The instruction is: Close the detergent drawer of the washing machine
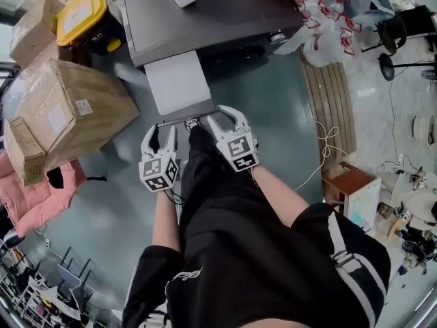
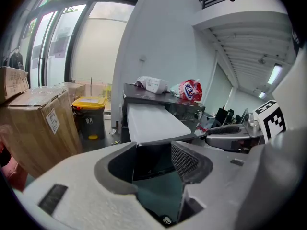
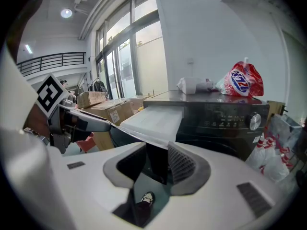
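Observation:
The dark washing machine (image 1: 198,12) has its white detergent drawer (image 1: 177,84) pulled far out toward me, dark front panel nearest. In the head view my left gripper (image 1: 161,134) sits just below the panel's left end and my right gripper (image 1: 227,120) at its right end. In the left gripper view, the left gripper (image 2: 153,164) is open, and the drawer (image 2: 153,121) shows just beyond and between the jaws. In the right gripper view, the right gripper (image 3: 156,164) also stands open, with the drawer's (image 3: 158,119) front edge close ahead of its fingers. Neither holds anything.
Cardboard boxes (image 1: 65,115) crowd the left of the drawer, with a yellow-lidded bin (image 1: 82,12) behind them. Plastic bags (image 1: 321,19) lie right of the machine. A red detergent bag (image 3: 244,80) rests on its top. A wooden box (image 1: 351,183) and a cable (image 1: 328,142) lie right.

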`<act>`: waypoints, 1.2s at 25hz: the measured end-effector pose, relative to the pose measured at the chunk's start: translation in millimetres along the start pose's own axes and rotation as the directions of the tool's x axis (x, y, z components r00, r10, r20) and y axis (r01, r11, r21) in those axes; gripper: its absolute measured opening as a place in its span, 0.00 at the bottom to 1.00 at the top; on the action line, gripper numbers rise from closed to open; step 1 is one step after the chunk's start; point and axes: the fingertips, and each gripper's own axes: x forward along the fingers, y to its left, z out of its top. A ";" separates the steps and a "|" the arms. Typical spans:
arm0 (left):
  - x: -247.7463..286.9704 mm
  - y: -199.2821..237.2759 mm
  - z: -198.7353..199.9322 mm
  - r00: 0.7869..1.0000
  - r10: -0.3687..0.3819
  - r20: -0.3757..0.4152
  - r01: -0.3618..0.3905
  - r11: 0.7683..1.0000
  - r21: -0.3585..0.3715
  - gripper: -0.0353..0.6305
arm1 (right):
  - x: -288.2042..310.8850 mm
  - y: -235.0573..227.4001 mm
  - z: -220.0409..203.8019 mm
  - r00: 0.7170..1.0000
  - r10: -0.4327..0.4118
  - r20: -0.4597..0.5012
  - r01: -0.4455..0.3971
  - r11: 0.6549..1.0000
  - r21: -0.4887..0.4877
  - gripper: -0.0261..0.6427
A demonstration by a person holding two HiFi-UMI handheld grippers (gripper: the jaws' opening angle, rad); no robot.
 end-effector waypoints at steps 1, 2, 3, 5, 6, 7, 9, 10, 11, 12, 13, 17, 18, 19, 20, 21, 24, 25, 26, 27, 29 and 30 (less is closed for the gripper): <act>0.0 1.3 0.4 1.000 0.000 0.000 0.000 1.000 0.001 0.40 | 0.5 1.1 0.3 1.000 0.001 -0.001 -0.001 1.000 0.000 0.25; 0.2 2.4 1.0 1.000 -0.001 -0.002 0.001 1.000 0.003 0.40 | 1.0 2.0 0.6 1.000 0.002 -0.001 -0.002 1.000 0.000 0.25; 0.6 3.3 1.5 1.000 -0.002 -0.005 0.002 1.000 0.005 0.40 | 1.5 2.5 0.8 1.000 0.001 -0.002 -0.001 1.000 0.000 0.25; 1.6 4.0 2.1 1.000 -0.004 -0.009 0.004 1.000 0.006 0.40 | 2.3 2.4 1.1 1.000 -0.001 -0.003 0.001 1.000 -0.001 0.25; 1.9 4.0 2.3 1.000 -0.004 -0.010 0.004 1.000 0.006 0.40 | 2.6 2.0 1.2 1.000 -0.001 -0.003 0.001 1.000 -0.002 0.25; 2.1 3.9 2.5 1.000 -0.003 -0.009 0.003 1.000 0.005 0.40 | 2.8 1.4 1.7 1.000 0.000 -0.003 0.000 1.000 -0.003 0.25; 3.1 2.9 3.5 1.000 -0.001 -0.007 0.001 1.000 0.002 0.40 | 3.2 -0.7 3.0 1.000 -0.001 -0.002 0.001 1.000 -0.003 0.25; 3.9 2.2 4.0 1.000 -0.001 -0.005 0.001 1.000 -0.001 0.40 | 3.4 -2.0 3.7 1.000 -0.003 -0.002 0.003 1.000 -0.003 0.25; 4.7 1.5 4.5 1.000 -0.002 -0.003 0.002 1.000 -0.003 0.40 | 3.8 -3.2 4.2 1.000 -0.005 -0.002 0.005 1.000 -0.004 0.25; 5.3 1.0 4.8 1.000 -0.002 -0.002 0.002 1.000 -0.005 0.40 | 4.2 -4.2 4.5 1.000 -0.006 -0.004 0.006 1.000 -0.005 0.25; 5.6 1.1 4.9 1.000 -0.001 -0.001 0.001 1.000 -0.007 0.40 | 4.7 -4.5 4.6 1.000 -0.006 -0.006 0.006 1.000 -0.007 0.25; 5.5 3.7 5.9 1.000 0.001 0.002 -0.001 1.000 -0.007 0.40 | 6.1 -1.9 5.1 1.000 0.004 -0.013 -0.004 1.000 -0.014 0.25; 6.0 4.5 6.9 1.000 0.001 0.002 -0.001 1.000 -0.006 0.40 | 6.6 -1.5 5.7 1.000 0.005 -0.013 -0.005 1.000 -0.014 0.25; 6.8 5.1 7.9 1.000 0.000 0.001 0.000 1.000 -0.005 0.40 | 7.2 -1.5 6.5 1.000 0.004 -0.013 -0.004 1.000 -0.013 0.25; 7.6 5.7 8.9 1.000 -0.001 0.000 0.001 1.000 -0.004 0.40 | 8.0 -1.8 7.2 1.000 0.003 -0.013 -0.004 1.000 -0.013 0.25; 8.3 6.3 9.5 1.000 -0.001 -0.001 0.001 1.000 -0.004 0.40 | 8.9 -2.3 7.8 1.000 0.002 -0.013 -0.002 1.000 -0.012 0.25; 9.9 6.8 9.9 1.000 0.002 0.000 -0.002 1.000 -0.007 0.40 | 11.0 -4.0 8.7 1.000 0.000 -0.012 0.000 1.000 -0.010 0.25; 10.1 6.5 9.7 1.000 0.003 0.002 -0.003 1.000 -0.009 0.40 | 11.3 -4.6 8.8 1.000 -0.001 -0.013 0.001 1.000 -0.010 0.25; 10.3 6.3 9.5 1.000 0.003 0.003 -0.003 1.000 -0.011 0.40 | 11.5 -5.0 8.8 1.000 -0.001 -0.015 0.001 1.000 -0.011 0.25; 10.4 6.1 9.7 1.000 0.003 0.004 -0.003 1.000 -0.012 0.40 | 11.7 -5.4 9.0 1.000 -0.001 -0.016 0.001 1.000 -0.011 0.25; 11.3 6.0 11.0 1.000 0.001 0.004 -0.001 1.000 -0.011 0.40 | 12.0 -6.3 10.1 1.000 0.000 -0.015 0.000 1.000 -0.008 0.25; 11.9 6.2 12.0 1.000 0.001 0.004 -0.001 1.000 -0.010 0.40 | 12.3 -6.7 10.8 1.000 0.001 -0.013 -0.001 1.000 -0.007 0.25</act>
